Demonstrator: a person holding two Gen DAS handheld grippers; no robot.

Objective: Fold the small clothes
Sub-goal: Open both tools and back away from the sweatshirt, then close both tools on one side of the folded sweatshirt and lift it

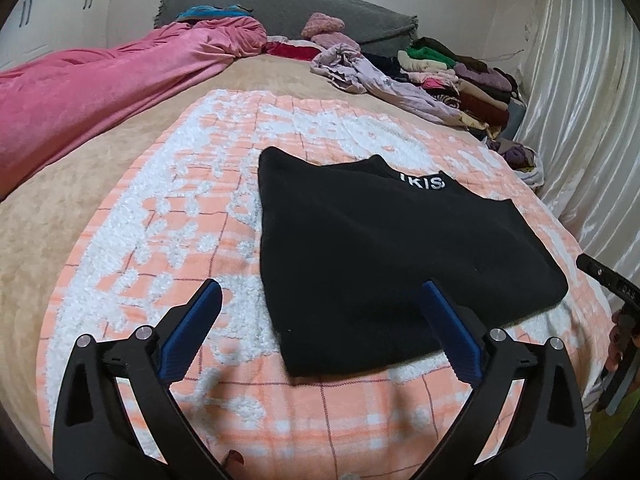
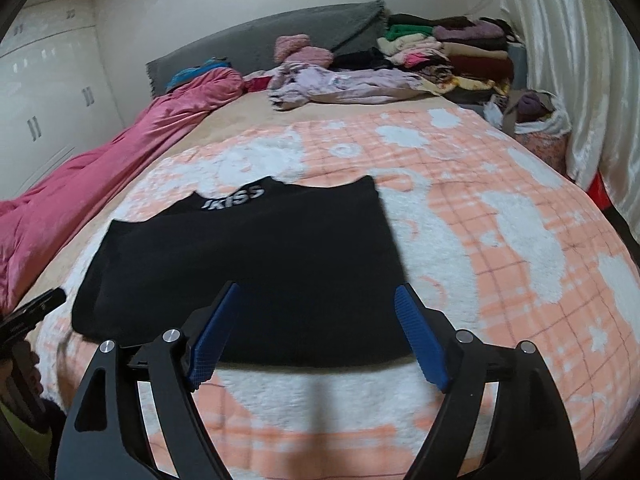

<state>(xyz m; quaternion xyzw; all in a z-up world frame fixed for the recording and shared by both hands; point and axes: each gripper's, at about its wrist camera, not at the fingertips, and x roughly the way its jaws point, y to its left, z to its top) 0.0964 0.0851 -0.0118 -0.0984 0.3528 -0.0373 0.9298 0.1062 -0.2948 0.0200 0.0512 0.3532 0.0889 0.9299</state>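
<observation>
A black garment (image 1: 380,248) with white lettering lies flat, partly folded, on the orange-and-white blanket (image 1: 160,220). It also shows in the right wrist view (image 2: 248,264). My left gripper (image 1: 320,292) is open and empty, hovering over the garment's near left corner. My right gripper (image 2: 318,294) is open and empty, hovering over the garment's near right edge. The right gripper's body shows at the right edge of the left wrist view (image 1: 612,280); the left gripper's body shows at the left edge of the right wrist view (image 2: 32,312).
A pink duvet (image 1: 100,92) lies along the bed's left side. A lilac crumpled garment (image 1: 360,68) and a stack of folded clothes (image 1: 460,80) sit at the far right by the grey headboard (image 1: 280,8). A shiny curtain (image 1: 580,100) hangs on the right.
</observation>
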